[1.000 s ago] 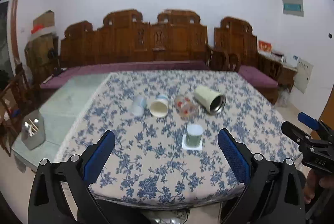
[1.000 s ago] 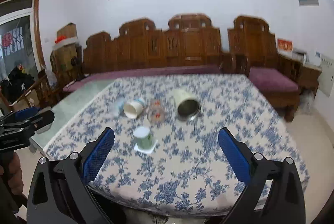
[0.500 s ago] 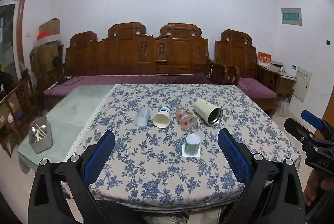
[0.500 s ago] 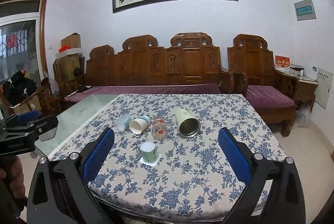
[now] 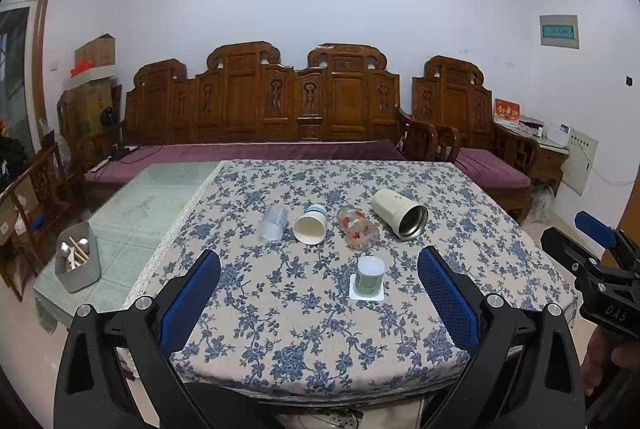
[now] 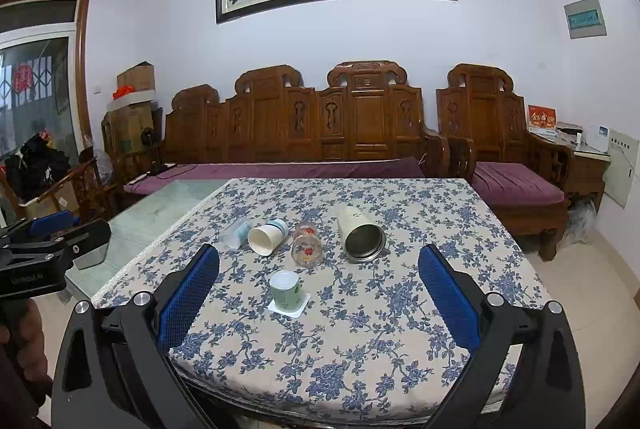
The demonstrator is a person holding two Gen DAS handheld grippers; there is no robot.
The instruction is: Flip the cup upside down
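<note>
A small green cup (image 5: 370, 273) stands upside down on a white square coaster (image 5: 366, 293), near the front middle of the table; it also shows in the right wrist view (image 6: 285, 290). Behind it several cups lie on their sides: a clear plastic cup (image 5: 273, 221), a white paper cup (image 5: 310, 224), a flowered glass (image 5: 357, 227) and a cream steel tumbler (image 5: 399, 214). My left gripper (image 5: 319, 299) is open and empty, back from the table's front edge. My right gripper (image 6: 319, 299) is open and empty too, also short of the table.
The table wears a blue flowered cloth (image 5: 304, 333); its left part is bare glass (image 5: 152, 197). A grey holder with chopsticks (image 5: 77, 263) stands at the left edge. A carved wooden bench (image 5: 280, 109) stands behind the table.
Both grippers have pulled back and tilted up from the table, so the cups look smaller and lower in view. The cups have not moved.
</note>
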